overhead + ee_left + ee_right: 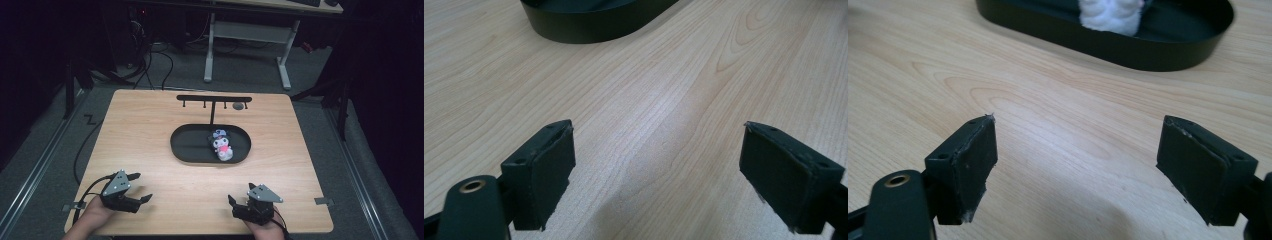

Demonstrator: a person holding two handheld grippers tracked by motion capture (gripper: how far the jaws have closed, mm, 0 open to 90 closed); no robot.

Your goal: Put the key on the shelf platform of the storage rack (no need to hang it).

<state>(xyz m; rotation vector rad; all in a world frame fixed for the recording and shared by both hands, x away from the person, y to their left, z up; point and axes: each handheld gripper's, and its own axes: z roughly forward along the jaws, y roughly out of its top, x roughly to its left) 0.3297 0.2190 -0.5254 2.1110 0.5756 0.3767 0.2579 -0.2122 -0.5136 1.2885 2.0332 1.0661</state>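
White and plush, the small toy (222, 145) lies in the right half of the black oval tray (187, 150) at the middle of the wooden table (150, 120), its pale body showing over the tray wall in your right gripper view (1110, 12). A black rack (214, 100) with small hooks rises from the tray's far side, its post just behind the toy. Your right gripper (239, 204) sits at the near edge, a little right of the toy, jaws spread wide with nothing between them; your left gripper (135, 187) rests near the near-left corner, jaws likewise wide apart and empty. If the toy is what you are after, I would judge the right gripper the better placed — bring it in above the tray's near wall rather than across it, so the lower jaw does not catch the rim, and close on the body of the toy, not on a loose trimming. Soft stuffing will probably give under the pads, so squeeze until it holds and no further. Bare tabletop lies between both grippers and the tray, so the approach is open — the tight spot is the far side, where the rack's post and crossbar stand close over the toy. Keep your lift toward you, away from the hooks.
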